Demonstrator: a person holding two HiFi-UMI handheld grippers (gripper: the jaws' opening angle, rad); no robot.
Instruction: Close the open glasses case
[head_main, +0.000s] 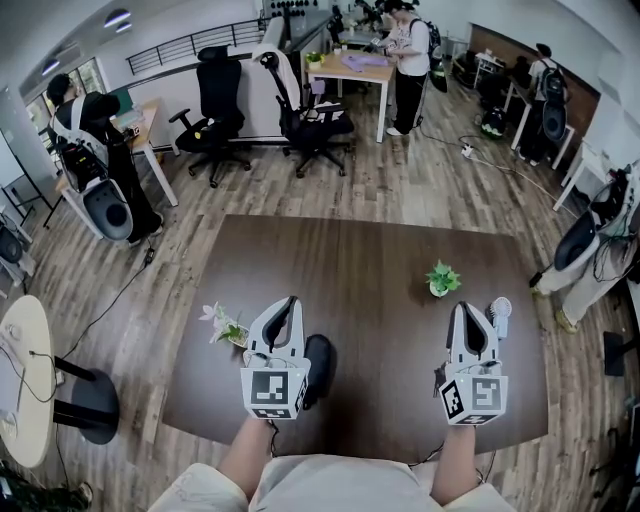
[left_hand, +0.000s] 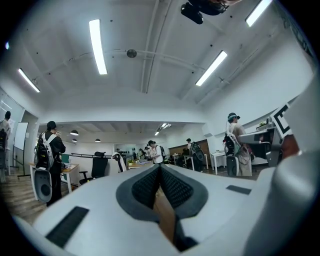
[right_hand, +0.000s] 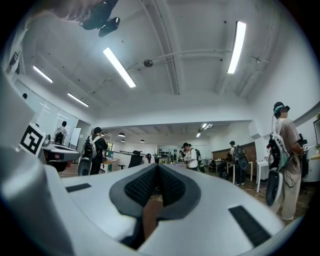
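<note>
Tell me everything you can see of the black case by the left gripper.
The glasses case is a black, oblong, round-ended shell, matte-looking, lying flat on the brown table, on the half nearer the person. It sits just right of the left gripper, whose body hides its left side; contact cannot be told. No raised lid shows, so it looks closed. That gripper's jaws are together, empty.

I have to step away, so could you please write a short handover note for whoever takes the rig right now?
Left gripper: shut, nothing between its jaws.
Right gripper: shut, also empty.
Glasses case: dark, lying on the table just right of the left gripper; neither gripper holds it.
Done: in the head view the case looks closed, but it is partly hidden, so this is not certain.
To do: check the lid is fully down, and press it if not.
</note>
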